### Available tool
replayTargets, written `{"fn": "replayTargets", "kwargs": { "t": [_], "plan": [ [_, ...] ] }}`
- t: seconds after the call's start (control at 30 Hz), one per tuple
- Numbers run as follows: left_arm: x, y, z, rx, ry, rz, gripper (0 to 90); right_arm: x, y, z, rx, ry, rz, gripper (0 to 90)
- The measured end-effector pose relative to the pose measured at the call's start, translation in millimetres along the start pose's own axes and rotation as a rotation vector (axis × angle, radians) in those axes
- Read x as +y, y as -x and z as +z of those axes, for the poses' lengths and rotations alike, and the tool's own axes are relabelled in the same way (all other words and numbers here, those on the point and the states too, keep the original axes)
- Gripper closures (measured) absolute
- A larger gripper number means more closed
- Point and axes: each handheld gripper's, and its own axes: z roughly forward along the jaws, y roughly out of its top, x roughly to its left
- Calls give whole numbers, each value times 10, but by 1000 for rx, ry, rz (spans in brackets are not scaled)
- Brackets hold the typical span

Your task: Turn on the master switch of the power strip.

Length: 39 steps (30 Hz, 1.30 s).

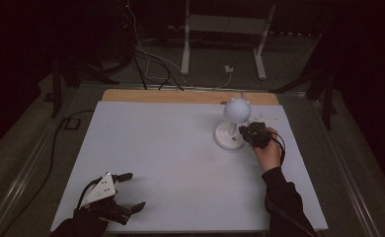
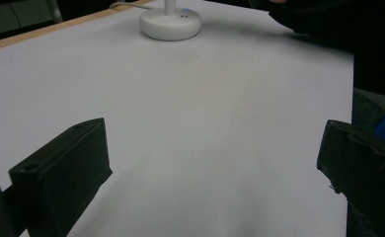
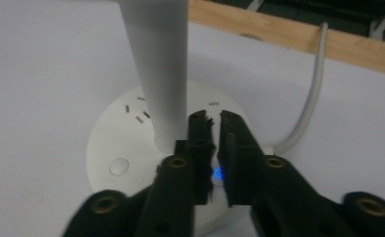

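Table (image 1: 171, 148), white-topped with a wooden far edge, carries a white lamp (image 1: 232, 123) near its far right. Right gripper (image 3: 214, 123) hovers over the lamp's round base, jaws nearly together, empty. Left gripper (image 1: 129, 190) rests near-left, jaws spread wide.

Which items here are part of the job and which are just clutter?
In play:
- white desk lamp, blue-lit button on its base
- right tool, jaws nearly together over that button

Idle or background:
- left tool, open, near the table's front edge
- lamp cord
- floor cables
- metal stand
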Motion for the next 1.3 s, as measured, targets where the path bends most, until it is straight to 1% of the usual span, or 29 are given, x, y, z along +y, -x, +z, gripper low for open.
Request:
{"fn": "replayTargets", "kwargs": {
  "t": [0.03,0.07,0.1,0.17,0.23,0.3,0.33,0.37,0.4,0.47,0.53,0.57,0.6,0.67,0.77,0.9,0.97,1.1,1.3],
  "plan": [
    [-1,0,0,1,0,0,2,14,-10,-17,-17,8,4,728],
    [-1,1,0,1,-1,1,2,14,-10,-17,-17,8,4,728],
    [-2,0,1,1,-2,2,2,17,-12,-25,-19,15,4,639],
    [0,1,1,0,0,3,2,24,-13,-41,-20,26,12,526],
    [0,0,2,1,-2,2,2,25,-1,-52,1,33,30,414],
    [-2,1,4,1,-3,2,2,19,1,-60,13,35,32,334],
    [0,0,3,0,-4,4,2,15,4,-63,23,39,33,275],
    [1,1,2,-1,-1,3,2,9,5,-75,40,51,41,165],
    [1,1,2,0,-1,2,2,9,5,-75,40,51,41,165],
    [-1,0,3,0,-2,3,2,0,19,-102,83,58,53,102],
    [0,2,3,1,-4,6,2,-15,24,-145,147,55,36,21],
    [0,3,1,-1,0,4,2,-15,24,-145,147,55,36,21],
    [1,2,-1,-1,1,2,2,-14,24,-158,164,55,39,16],
    [-1,1,0,0,-1,3,2,-10,15,-191,184,58,39,12],
    [2,3,-2,-3,4,1,2,6,-3,-231,212,47,35,0],
    [1,0,-2,-4,2,0,2,13,-32,-293,232,53,37,0],
    [3,2,-3,-6,6,-1,2,16,-55,-327,232,53,28,0],
    [2,2,-5,-5,4,-1,2,1,-95,-387,254,52,26,0],
    [1,-1,-2,-6,4,-3,2,-40,-152,-480,285,51,9,0]
  ]
}}
